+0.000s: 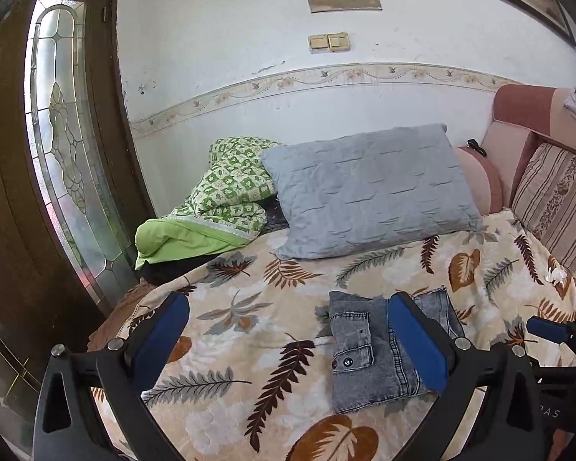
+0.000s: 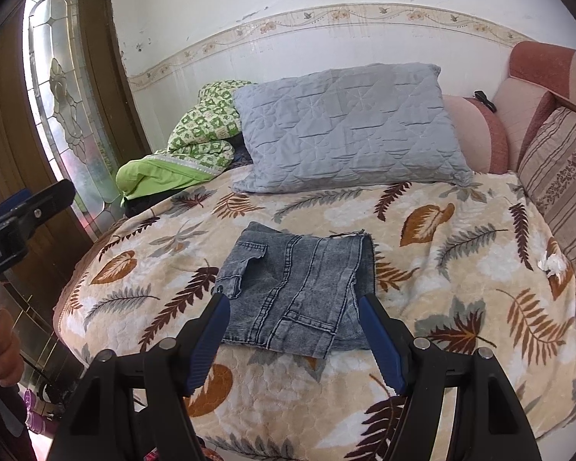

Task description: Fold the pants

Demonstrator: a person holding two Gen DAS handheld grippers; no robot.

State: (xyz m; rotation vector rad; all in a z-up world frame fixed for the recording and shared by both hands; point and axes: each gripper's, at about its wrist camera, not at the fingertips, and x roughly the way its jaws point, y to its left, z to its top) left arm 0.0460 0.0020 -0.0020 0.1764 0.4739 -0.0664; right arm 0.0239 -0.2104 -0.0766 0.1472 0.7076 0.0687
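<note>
**Pants folded, both grippers free**

Centre of the rt wrist frame: grey denim pants [image 2: 295,292] lie folded on the leaf-print blanket [image 2: 460,269], below the grey pillow [image 2: 349,126]. My right gripper [image 2: 293,342] hangs wide apart w/ nothing clamped. My left gripper [image 1: 288,342] is wide too, holding nothing.

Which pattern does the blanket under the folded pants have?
Beige blanket with brown and grey leaves; clearest in the right wrist view.

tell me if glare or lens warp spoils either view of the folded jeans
Left wrist view: glass door panel glows bright, wall border bows, folded jeans sharp. Right wrist view: same fisheye curve, corners black, jeans evenly lit and clear.
</note>
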